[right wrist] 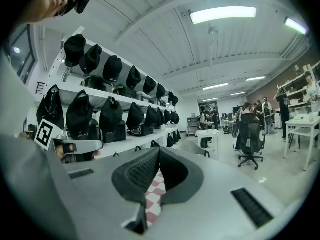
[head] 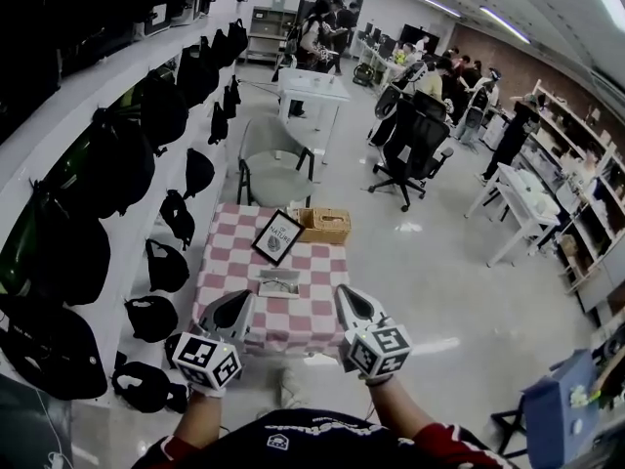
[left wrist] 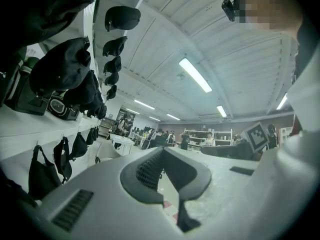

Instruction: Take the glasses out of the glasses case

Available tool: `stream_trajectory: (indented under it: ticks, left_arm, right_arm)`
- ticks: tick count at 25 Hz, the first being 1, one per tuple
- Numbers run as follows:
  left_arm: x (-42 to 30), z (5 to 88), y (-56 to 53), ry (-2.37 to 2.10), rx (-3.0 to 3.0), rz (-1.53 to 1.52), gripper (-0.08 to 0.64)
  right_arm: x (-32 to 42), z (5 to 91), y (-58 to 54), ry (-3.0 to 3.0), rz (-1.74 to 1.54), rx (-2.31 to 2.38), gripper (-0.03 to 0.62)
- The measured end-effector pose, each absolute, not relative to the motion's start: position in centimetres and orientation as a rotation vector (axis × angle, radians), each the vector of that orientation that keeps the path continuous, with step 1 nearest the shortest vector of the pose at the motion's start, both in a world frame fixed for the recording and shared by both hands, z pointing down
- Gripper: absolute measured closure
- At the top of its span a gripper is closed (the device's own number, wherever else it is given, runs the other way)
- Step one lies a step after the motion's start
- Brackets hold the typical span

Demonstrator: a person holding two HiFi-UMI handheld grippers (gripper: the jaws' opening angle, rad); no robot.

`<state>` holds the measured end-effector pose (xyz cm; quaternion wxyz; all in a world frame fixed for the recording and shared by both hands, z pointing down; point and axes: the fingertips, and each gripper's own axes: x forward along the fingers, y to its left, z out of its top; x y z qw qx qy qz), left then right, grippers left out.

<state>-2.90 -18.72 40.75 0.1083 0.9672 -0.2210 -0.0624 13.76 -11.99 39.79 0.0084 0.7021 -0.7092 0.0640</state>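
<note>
Small grey glasses case (head: 278, 283) lies flat on the table with the pink-and-white checked cloth (head: 223, 279), in the near half of the top, roughly mid-width; too small in the head view to say if the lid is up or if the glasses show. From the case: black-framed picture (head: 277, 237) propped upright at 12 o'clock, just beyond it; woven wicker basket (head: 324, 225) at 1 o'clock by the far edge, touching or nearly touching the frame's corner. Both are behind the case, so the near side looks open for an approach. Left tool (head: 234, 308) sits at 7 o'clock from the case, right tool (head: 350, 303) at 4 o'clock, both over the table's near edge, well short of the case and touching nothing. The two flank the case, probably so that one can steady it while the other lifts the lid or the glasses. Left gripper view: jaws of the left tool (left wrist: 162, 151) pressed together at the tips, nothing between. Right gripper view: right tool (right wrist: 158, 151) likewise pressed together and empty, only checked cloth showing through the gap below the tips. Judgement: approach stage, task not started; both tools must spread before any grasp. At 9 o'clock, white wall shelves with black bags (head: 117, 164) run close along the table, leaving the left tool little side room.
</note>
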Motion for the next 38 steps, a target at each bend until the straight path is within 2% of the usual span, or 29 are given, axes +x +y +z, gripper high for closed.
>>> stream_trajectory:
  ticks: [19,27,38]
  left_arm:
    - [3.3,39.0,-24.4,-0.692,2.897,-0.165,0.555]
    - [2.5,39.4,-24.8,-0.727,2.882,-0.169,0.555]
    - [2.5,39.1,-24.5,-0.731,2.923,-0.139,0.555]
  right_arm:
    - [18.5,39.4,-18.5,-2.292,0.143,2.117,0.588]
    - [16.5,40.8,-20.3,-2.341,0.173,1.969,0.49]
    - [16.0,45.2,-21.6,-2.309,0.242,1.861,0.479]
